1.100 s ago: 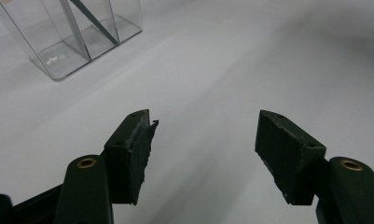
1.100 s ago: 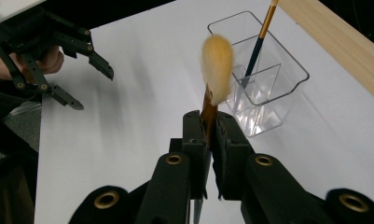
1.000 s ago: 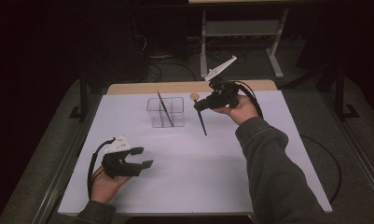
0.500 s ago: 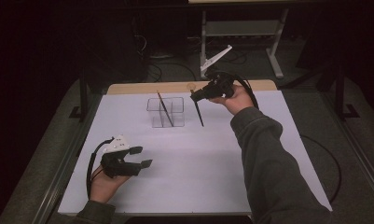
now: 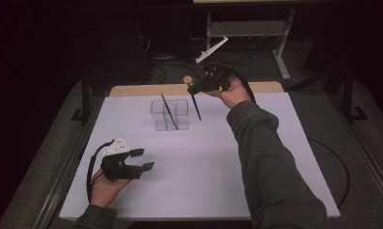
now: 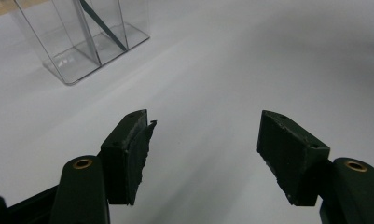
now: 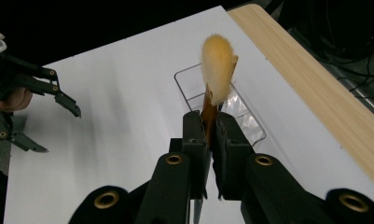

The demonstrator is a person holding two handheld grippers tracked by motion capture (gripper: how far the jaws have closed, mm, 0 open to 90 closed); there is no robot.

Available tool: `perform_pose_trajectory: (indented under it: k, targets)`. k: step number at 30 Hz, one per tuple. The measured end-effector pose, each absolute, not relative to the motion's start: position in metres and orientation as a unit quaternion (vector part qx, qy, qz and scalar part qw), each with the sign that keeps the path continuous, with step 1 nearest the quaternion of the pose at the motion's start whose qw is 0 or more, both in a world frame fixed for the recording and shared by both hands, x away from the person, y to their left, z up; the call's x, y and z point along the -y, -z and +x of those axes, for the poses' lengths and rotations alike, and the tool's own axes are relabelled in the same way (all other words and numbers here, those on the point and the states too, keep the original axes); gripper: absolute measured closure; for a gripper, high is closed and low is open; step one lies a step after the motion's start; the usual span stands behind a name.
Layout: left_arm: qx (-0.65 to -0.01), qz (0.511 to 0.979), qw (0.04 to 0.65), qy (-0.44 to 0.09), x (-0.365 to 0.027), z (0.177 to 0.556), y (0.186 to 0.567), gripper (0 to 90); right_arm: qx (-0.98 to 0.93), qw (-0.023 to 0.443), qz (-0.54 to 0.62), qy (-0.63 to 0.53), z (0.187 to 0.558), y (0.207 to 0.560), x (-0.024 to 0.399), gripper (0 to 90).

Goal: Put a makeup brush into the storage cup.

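Up and toward the desk's far edge goes the brush [image 5: 197, 106], clamped tight in the right gripper [image 5: 195, 88] beside the clear organizer [image 5: 169, 114]; left gripper [image 5: 148, 159] sits open, empty, near the front-left corner.

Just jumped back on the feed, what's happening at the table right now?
The right claw is shut on a brush with a yellowish tuft, holding it in the air beside the clear divided holder, handle pointing down. One dark stick already leans inside the holder. The left claw sits open near the front of the white table, holding nothing.
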State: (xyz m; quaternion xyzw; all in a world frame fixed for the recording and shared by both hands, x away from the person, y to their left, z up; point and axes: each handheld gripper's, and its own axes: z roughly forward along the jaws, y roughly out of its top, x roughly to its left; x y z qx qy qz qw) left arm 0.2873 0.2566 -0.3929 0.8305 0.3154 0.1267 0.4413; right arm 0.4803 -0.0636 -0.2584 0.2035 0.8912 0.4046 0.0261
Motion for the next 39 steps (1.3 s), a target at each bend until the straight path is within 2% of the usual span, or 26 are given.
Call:
perform_pose_trajectory:
  k: [27, 39]
  targets:
    - [-0.315, 0.827, 0.448, -0.127, -0.260, 0.288, 0.391, 32.7, -0.894, 0.036, 0.202, -0.399, 0.506, 0.234, 0.030, 83.1]
    - [-0.314, 0.829, 0.445, -0.127, -0.261, 0.288, 0.392, 32.7, -0.892, 0.038, 0.210, -0.398, 0.516, 0.239, 0.010, 83.1]
